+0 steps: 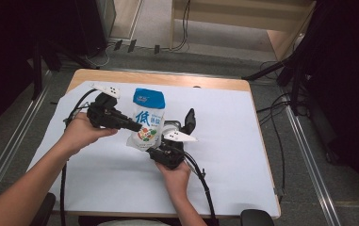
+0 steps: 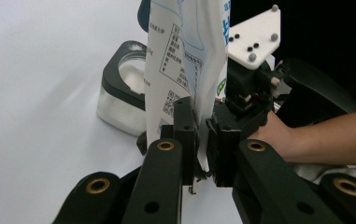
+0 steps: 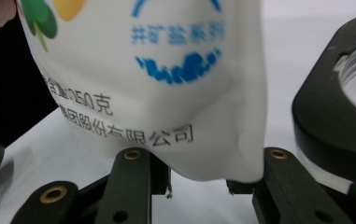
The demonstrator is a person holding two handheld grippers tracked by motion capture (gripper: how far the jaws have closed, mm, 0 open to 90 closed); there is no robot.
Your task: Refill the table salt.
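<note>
We held a soft salt pouch (image 1: 147, 120) upright near the desk's (image 1: 243, 188) middle — limp, light, likely slippery. The left gripper (image 2: 202, 135) pinched its side seam; the right gripper (image 3: 199, 184) clasped its bottom — stiffer seams suited gripping best.

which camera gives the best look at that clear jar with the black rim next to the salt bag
The left gripper view: the jar stands whole there, black rim over a clear base, behind the bag. The right gripper view catches part of its rim at the right edge. In the high view the bag and right tool mostly hide it.

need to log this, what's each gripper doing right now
left gripper: closed on the side edge of the pouch.
right gripper: closed on the pouch's bottom.
</note>
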